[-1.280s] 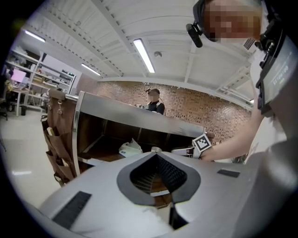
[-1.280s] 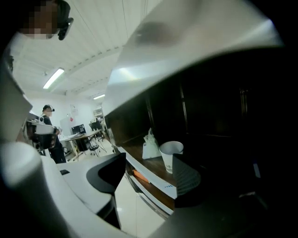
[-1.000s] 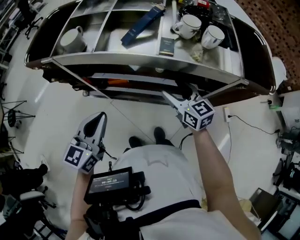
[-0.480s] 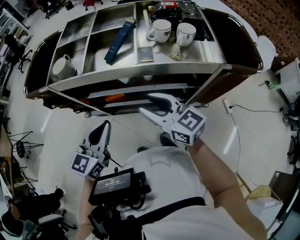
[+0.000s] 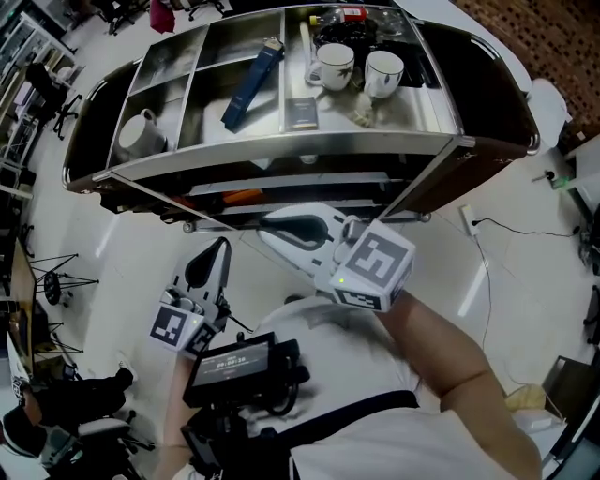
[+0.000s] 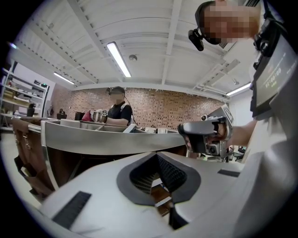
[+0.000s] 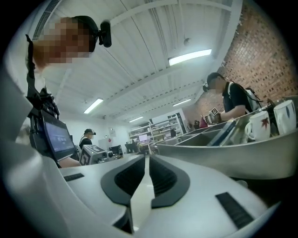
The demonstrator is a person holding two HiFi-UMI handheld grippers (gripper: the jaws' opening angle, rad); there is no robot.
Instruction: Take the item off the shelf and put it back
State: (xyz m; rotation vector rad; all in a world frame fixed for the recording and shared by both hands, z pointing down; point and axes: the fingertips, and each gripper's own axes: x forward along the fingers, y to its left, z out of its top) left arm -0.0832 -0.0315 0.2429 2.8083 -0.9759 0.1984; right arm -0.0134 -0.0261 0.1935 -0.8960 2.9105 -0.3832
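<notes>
A steel shelf unit [image 5: 281, 145] stands in front of me in the head view. Its top tray holds a long blue box [image 5: 253, 73], a small dark packet [image 5: 300, 111], two white cups [image 5: 335, 64] and a white mug [image 5: 141, 134] at the left. My right gripper [image 5: 267, 225] hangs just in front of the lower shelves, pointing left. Its jaws are closing and almost together, with nothing between them. My left gripper [image 5: 220, 246] is lower left, shut and empty, pointing at the shelf. The right gripper view shows that gripper's tips [image 7: 147, 157] below the tray rim [image 7: 223, 153].
An orange object [image 5: 242, 196] lies on a lower shelf. Dark clutter [image 5: 352, 23] fills the tray's back right. A cable [image 5: 525, 230] runs over the white floor at the right. Other people and racks stand in the background.
My right gripper has pulled back out from under the shelf, swung to the left and closed its jaws with nothing in them. The left gripper has hardly moved.
</notes>
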